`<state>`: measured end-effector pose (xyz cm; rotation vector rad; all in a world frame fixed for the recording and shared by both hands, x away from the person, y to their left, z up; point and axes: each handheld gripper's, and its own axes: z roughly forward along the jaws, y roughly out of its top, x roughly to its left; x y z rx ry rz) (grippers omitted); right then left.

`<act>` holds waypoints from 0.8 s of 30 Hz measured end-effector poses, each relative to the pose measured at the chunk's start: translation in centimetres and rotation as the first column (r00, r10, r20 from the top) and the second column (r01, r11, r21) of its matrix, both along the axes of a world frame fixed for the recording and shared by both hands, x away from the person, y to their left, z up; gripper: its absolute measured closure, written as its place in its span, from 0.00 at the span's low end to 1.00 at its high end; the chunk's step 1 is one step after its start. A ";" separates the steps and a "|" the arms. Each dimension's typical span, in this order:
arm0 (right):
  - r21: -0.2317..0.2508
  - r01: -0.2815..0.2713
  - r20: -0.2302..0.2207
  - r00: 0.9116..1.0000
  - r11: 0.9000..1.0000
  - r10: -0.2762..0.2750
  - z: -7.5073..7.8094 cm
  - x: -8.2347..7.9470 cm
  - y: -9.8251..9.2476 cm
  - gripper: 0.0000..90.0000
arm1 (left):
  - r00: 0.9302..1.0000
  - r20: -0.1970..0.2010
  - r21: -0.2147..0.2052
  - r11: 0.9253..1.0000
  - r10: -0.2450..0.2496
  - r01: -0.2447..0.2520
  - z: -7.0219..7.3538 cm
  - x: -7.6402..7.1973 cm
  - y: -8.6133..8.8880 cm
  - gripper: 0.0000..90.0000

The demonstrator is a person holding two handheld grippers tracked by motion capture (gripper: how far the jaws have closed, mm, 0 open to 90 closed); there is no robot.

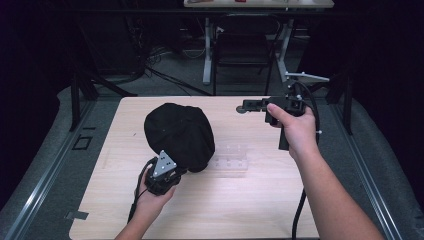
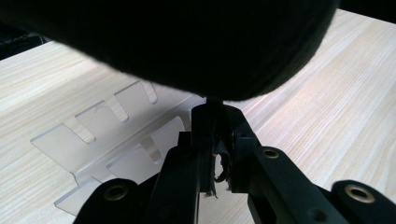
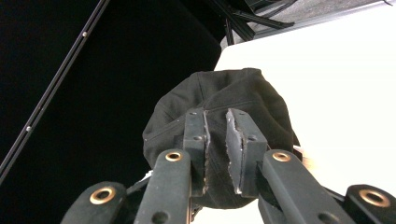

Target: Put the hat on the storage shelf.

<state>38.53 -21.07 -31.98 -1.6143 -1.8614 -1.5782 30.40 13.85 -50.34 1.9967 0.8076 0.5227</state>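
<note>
We see the black cap (image 1: pixel 179 135) standing left of the bench (image 1: pixel 260 210) centre, raised above the wood, its near edge overhanging the clear plastic stand (image 1: pixel 229 159) that lies at mid-bench. The left hand-held gripper (image 1: pixel 181 171) comes in from the near edge, and in the left gripper view its jaws stand together, clamped on a fold of the cap's (image 2: pixel 187 42) lower edge, with the stand (image 2: pixel 116 135) lying flat just beyond them. The right hand-held gripper (image 1: pixel 245 106) sits near the far right corner of the bench, well apart from the cap and pointing toward it. In the right gripper view its jaws stand slightly apart with nothing between them, and the cap (image 3: pixel 224 102) lies farther off.
</note>
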 end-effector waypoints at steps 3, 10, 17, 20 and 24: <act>0.001 0.004 0.001 1.000 1.000 -0.004 0.0 0.0 -0.1 0.86 | 1.000 0.001 -0.009 1.000 0.002 -0.002 -0.1 -0.1 0.0 0.94; -0.015 0.014 0.011 1.000 1.000 -0.014 0.0 -0.4 -0.5 0.85 | 1.000 -0.009 -0.032 0.999 0.000 0.000 -0.2 -0.3 0.4 0.91; -0.083 0.028 0.035 0.999 0.996 -0.025 0.1 -1.2 -1.1 0.83 | 0.999 -0.035 -0.126 0.992 0.007 -0.011 0.0 -0.7 1.7 0.74; -0.111 0.029 0.055 0.998 0.993 -0.023 0.1 -1.8 -1.2 0.82 | 0.999 -0.032 -0.142 0.990 -0.003 -0.002 0.0 -1.0 2.3 0.66; -0.153 0.028 0.068 0.998 0.988 -0.018 -0.5 -2.6 -1.4 0.80 | 0.999 -0.034 -0.137 0.991 0.003 -0.007 0.0 -1.5 3.2 0.62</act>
